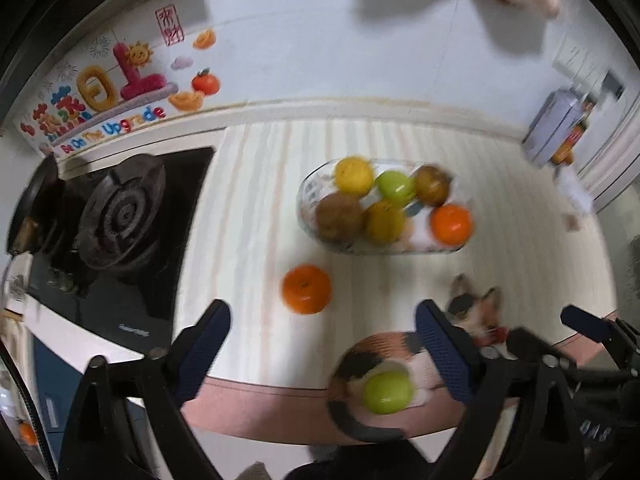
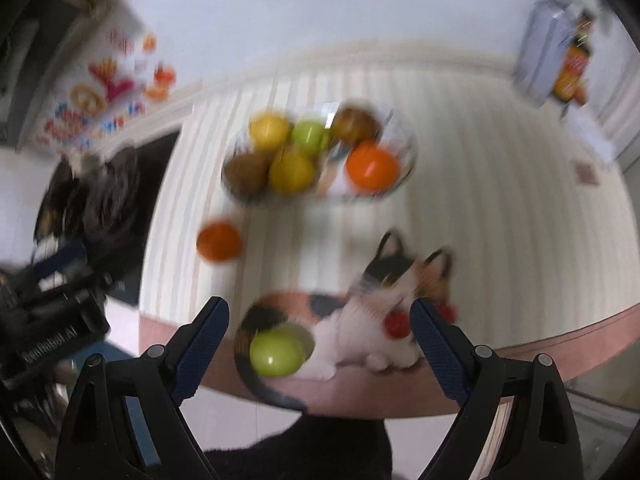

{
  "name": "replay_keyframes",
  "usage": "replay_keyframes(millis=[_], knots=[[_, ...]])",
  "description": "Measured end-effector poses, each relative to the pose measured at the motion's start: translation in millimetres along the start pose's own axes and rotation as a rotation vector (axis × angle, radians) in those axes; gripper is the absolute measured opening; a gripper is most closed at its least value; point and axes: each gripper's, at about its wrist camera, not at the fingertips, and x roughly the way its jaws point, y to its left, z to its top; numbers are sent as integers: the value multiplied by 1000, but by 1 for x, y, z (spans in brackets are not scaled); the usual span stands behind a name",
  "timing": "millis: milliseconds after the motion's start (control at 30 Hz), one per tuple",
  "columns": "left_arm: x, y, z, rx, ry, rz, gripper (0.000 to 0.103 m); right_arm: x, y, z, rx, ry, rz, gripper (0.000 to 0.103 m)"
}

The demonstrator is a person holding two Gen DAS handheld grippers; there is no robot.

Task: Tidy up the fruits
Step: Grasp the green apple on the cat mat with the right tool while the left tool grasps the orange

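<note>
Both hand-held grippers are pointed steeply down at a striped countertop [image 1: 248, 200], and both pictures are blurred.

The left gripper [image 1: 322, 344] is seen with its jaws spread wide, and nothing is held between them. Just ahead of its left finger, a loose orange [image 1: 307, 289] lies on the counter. Between its fingertips and slightly nearer to the right one, a green apple [image 1: 387, 393] rests in a cat-shaped dish [image 1: 360, 356] at the near edge of the counter. The cat head of the dish is partly hidden behind the right finger.

Further ahead of the left gripper, a glass bowl [image 1: 308, 192] is placed on the counter. In it a yellow fruit [image 1: 354, 175], a second green apple [image 1: 396, 187], two brown fruits, a yellow-green fruit and a second orange [image 1: 451, 224] are gathered. Their exact kinds cannot be told because of the blur. To the far left of this gripper a gas burner [image 1: 120, 220] is seen.

The right gripper [image 2: 320, 340] is also held wide open and empty. The green apple in the dish is seen between its fingers, nearer to the left one, and is not touched by the pads. The loose orange lies ahead of its left finger, apart from the bowl. The left gripper appears at the left edge of this view.
</note>
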Motion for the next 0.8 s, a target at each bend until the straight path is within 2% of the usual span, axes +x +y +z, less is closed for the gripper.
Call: replay_keyframes(millis=[100, 167, 333, 400, 433, 467, 500, 600, 667, 800], knots=[[28, 8, -13, 9, 55, 87, 101, 53, 10, -14, -22, 140, 47, 94], [51, 17, -23, 4, 120, 139, 101, 86, 16, -22, -31, 224, 78, 94], [90, 41, -45, -40, 244, 188, 101, 148, 22, -34, -9, 376, 148, 94], [98, 48, -48, -57, 269, 194, 101, 166, 23, -37, 4, 418, 171, 89], [102, 52, -49, -70, 281, 196, 101, 171, 24, -38, -1, 430, 180, 83], [105, 55, -49, -80, 288, 195, 101, 170, 28, -37, -26, 417, 172, 72], [106, 56, -47, -87, 291, 194, 101, 168, 34, -35, -67, 397, 157, 65], [114, 61, -36, -127, 297, 131, 101, 164, 37, -30, -96, 364, 140, 65], [122, 59, -27, -119, 323, 101, 101, 160, 33, -22, -92, 343, 129, 65], [145, 47, -4, -116, 337, 52, 101, 149, 9, 11, -48, 279, 109, 65]])
